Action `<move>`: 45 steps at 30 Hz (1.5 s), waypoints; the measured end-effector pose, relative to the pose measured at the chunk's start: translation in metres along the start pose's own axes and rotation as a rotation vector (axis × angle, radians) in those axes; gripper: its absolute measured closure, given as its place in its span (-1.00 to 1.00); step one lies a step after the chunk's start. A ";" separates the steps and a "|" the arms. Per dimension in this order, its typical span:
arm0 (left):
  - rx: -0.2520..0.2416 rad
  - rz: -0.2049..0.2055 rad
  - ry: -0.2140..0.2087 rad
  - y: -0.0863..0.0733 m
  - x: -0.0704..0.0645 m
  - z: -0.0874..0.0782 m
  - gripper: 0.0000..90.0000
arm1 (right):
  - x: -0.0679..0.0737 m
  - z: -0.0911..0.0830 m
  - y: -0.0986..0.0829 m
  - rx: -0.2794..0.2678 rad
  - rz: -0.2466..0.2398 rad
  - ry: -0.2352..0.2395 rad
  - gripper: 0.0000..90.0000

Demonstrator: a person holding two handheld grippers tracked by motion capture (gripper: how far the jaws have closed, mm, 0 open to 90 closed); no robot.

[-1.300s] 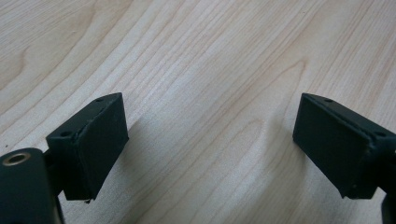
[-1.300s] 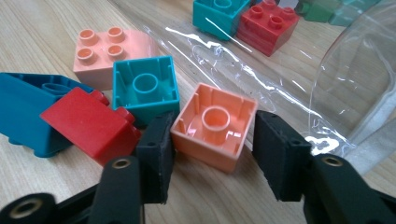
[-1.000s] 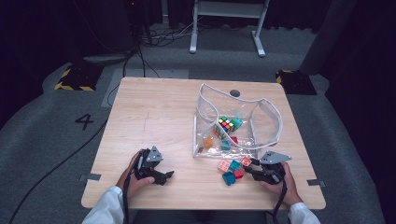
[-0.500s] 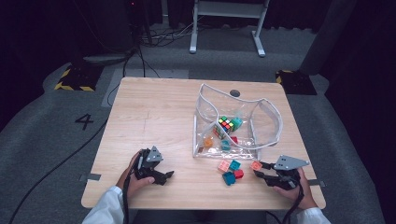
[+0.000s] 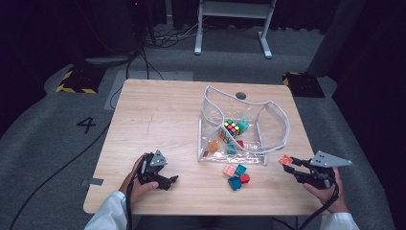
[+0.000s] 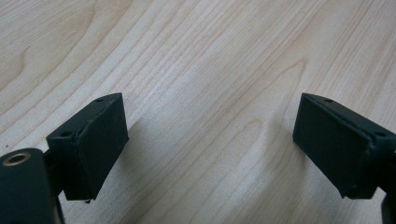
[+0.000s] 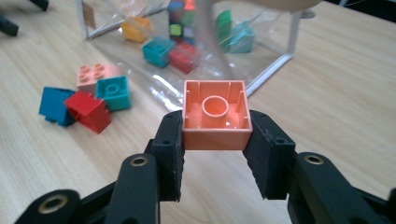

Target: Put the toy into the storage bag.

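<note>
The right gripper (image 7: 215, 154) pinches an orange toy brick (image 7: 215, 115) between its two black jaws, hollow underside turned toward the gripper's camera so the round tube inside shows. In the high view this right gripper (image 5: 292, 168) sits at the table's right edge, just right of the clear plastic zip pouch (image 5: 275, 120), with the orange brick (image 5: 286, 160) at its tip, held above the wooden table (image 5: 158, 115) and apart from the other pieces. The pouch lies open near the table's middle-right, holding a Rubik's cube (image 5: 230, 127), a teal brick (image 5: 242, 126), an orange piece (image 5: 213, 145) and a red one (image 5: 240, 143). Just in front of the pouch's near edge lies a small cluster on the bare wood: a pink brick (image 5: 229, 170), a teal brick (image 5: 240, 169), a blue brick (image 5: 234, 182) and a red brick (image 5: 245, 178), touching or nearly touching each other. The left gripper (image 5: 170, 181) rests low on the table near the front left, well apart from the bricks, its jaws spread wide over bare wood grain with nothing between them, as the left gripper view (image 6: 210, 140) shows.
</note>
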State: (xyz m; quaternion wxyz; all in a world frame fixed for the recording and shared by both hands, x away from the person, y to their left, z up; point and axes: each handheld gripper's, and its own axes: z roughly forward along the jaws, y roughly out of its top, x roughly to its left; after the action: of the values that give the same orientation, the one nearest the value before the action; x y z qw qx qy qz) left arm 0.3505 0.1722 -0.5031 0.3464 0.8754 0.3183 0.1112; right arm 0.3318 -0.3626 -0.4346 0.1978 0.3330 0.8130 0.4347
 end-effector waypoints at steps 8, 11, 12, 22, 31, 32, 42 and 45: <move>0.000 -0.004 0.002 0.000 0.000 0.000 -0.77 | -0.021 -0.018 0.027 -0.031 -0.012 -0.046 0.32; 0.000 -0.004 0.002 0.000 0.000 0.000 -0.77 | -0.025 -0.023 0.039 -0.041 -0.021 -0.058 0.32; -0.001 -0.004 0.002 0.000 0.000 0.000 -0.77 | -0.027 -0.025 0.044 -0.044 -0.025 -0.061 0.32; 0.000 -0.005 0.000 0.000 0.000 0.000 -0.77 | -0.036 -0.033 0.088 -0.054 -0.074 -0.095 0.32; 0.003 -0.011 -0.009 0.000 0.000 0.000 -0.77 | -0.039 -0.028 0.121 -0.058 -0.111 -0.092 0.32; 0.002 -0.008 -0.009 0.000 0.000 0.000 -0.77 | -0.040 -0.027 0.124 -0.055 -0.117 -0.083 0.32; 0.002 -0.007 -0.007 0.000 0.000 0.000 -0.77 | -0.036 0.003 0.149 0.002 -0.155 -0.037 0.32; 0.002 -0.008 -0.009 0.000 0.000 0.000 -0.77 | -0.034 0.012 0.153 0.017 -0.166 -0.024 0.32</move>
State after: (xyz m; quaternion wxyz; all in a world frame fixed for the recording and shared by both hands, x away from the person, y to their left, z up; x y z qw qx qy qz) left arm 0.3504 0.1720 -0.5035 0.3474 0.8749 0.3204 0.1056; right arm 0.4194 -0.3186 -0.3114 0.2400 0.2713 0.8390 0.4060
